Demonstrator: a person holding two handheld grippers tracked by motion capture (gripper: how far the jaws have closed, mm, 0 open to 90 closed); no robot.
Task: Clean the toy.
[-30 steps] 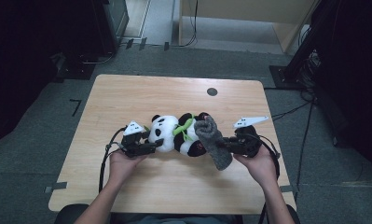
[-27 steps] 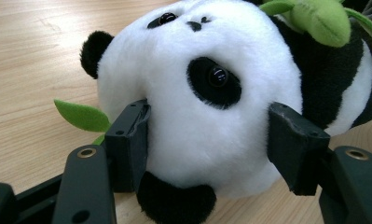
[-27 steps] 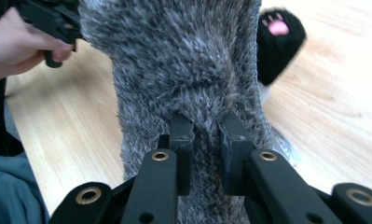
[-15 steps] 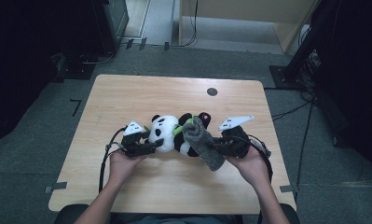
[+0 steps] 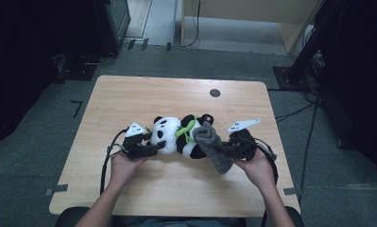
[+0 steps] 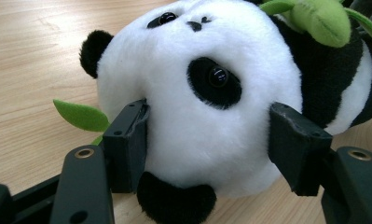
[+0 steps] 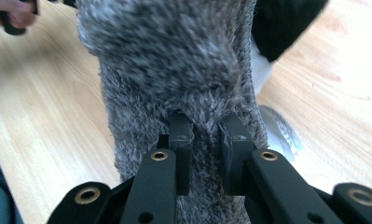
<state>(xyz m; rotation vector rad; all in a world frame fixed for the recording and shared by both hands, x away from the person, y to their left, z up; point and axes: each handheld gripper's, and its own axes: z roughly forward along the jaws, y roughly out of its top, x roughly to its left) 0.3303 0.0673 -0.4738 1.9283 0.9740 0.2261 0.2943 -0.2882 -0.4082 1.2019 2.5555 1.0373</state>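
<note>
Panda toy (image 5: 174, 135): we see white plush with black ears, black eye patches and black limbs; between the left tongs (image 6: 207, 140) its head is white.
Leaves (image 6: 81, 115): bright green felt, one just beside the left tongs, more on the panda's chest.
Sock (image 7: 174, 84): we see fuzzy grey, flecked lighter, pinched in the right tongs (image 7: 206, 140).
Tongs: black, with brass-coloured rivets; we note a pale grey plate on top of each.
Counter (image 5: 129, 99): light wood grain, with one dark round spot beyond the right tongs.
</note>
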